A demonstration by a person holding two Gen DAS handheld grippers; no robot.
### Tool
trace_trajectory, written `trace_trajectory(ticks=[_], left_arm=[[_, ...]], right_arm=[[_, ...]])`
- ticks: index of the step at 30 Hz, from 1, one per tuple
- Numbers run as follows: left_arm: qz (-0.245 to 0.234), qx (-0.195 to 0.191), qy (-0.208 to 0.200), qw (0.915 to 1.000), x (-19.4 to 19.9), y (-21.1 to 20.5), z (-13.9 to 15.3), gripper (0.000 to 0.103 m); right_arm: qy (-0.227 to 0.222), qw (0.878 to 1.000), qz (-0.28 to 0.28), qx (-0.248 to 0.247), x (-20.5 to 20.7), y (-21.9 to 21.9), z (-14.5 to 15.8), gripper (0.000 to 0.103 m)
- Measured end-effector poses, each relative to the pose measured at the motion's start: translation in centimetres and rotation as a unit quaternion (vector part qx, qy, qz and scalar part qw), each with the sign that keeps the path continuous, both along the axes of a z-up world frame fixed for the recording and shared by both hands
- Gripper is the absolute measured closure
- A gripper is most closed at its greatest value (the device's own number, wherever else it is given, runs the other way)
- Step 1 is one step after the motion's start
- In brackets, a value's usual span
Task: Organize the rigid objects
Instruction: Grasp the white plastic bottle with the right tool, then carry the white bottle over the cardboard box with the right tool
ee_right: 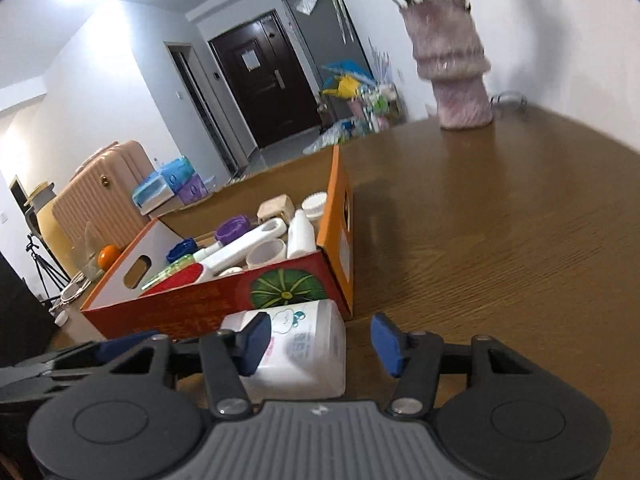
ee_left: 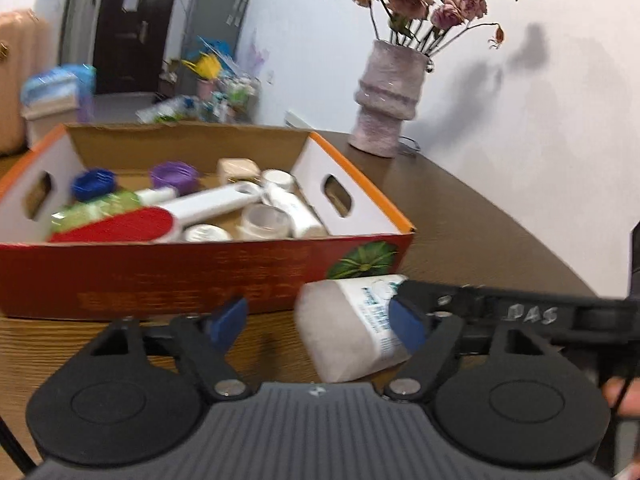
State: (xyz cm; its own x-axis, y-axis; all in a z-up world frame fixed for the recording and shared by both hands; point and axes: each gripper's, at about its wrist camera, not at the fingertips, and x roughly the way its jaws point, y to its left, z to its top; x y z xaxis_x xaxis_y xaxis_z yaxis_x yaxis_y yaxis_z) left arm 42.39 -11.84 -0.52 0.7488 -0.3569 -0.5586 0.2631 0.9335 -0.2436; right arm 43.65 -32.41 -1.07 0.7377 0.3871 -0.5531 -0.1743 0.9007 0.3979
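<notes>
A white bottle (ee_left: 344, 328) (ee_right: 304, 344) with blue print lies on its side on the wooden table (ee_left: 480, 220) (ee_right: 500, 240), just in front of the red cardboard box (ee_left: 160, 268) (ee_right: 192, 304). My left gripper (ee_left: 320, 322) is open around the bottle, which rests near its right pad and well clear of the left pad. My right gripper (ee_right: 320, 342) is open too. Its left pad overlaps the bottle and a gap shows before its right pad. The box holds a red lint brush (ee_left: 108, 226), several bottles, jars and caps.
A pink vase (ee_left: 386, 100) (ee_right: 452, 68) of dried roses stands at the back of the table by the wall. The right gripper's finger (ee_left: 500, 308) reaches in from the right. Beyond the table are a suitcase (ee_right: 96, 196) and floor clutter by the door.
</notes>
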Motion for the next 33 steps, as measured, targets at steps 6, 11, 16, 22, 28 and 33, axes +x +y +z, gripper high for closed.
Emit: trace_trajectory(ticks=[6, 11, 16, 22, 28, 33], left_arm=[[-0.039, -0.06, 0.028, 0.997, 0.7, 0.4, -1.0, 0.062], [-0.032, -0.064, 0.03, 0.997, 0.2, 0.7, -0.9, 0.071], [-0.017, -0.074, 0.018, 0.9969, -2.7, 2.2, 0.4, 0.072], [-0.01, -0.066, -0.048, 0.9966, -9.9, 3.8, 3.3, 0.073], [0.008, -0.057, -0.103, 0.993, -16.3, 5.1, 5.9, 0.073], [0.007, -0.061, -0.136, 0.9888, -20.6, 6.5, 7.6, 0.073]], right_arm=[[0.02, 0.997, 0.025, 0.073, 0.8, -1.0, -1.7, 0.065], [0.009, 0.998, 0.028, 0.052, 0.2, 0.3, -1.3, 0.066], [-0.001, 0.999, 0.014, 0.035, -2.2, 1.7, -0.1, 0.069], [-0.048, 0.998, 0.018, 0.046, -8.0, 3.0, 2.2, 0.069], [-0.114, 0.993, 0.021, 0.032, -14.9, 5.6, 5.3, 0.07], [-0.144, 0.989, 0.029, 0.03, -18.9, 6.8, 7.4, 0.07]])
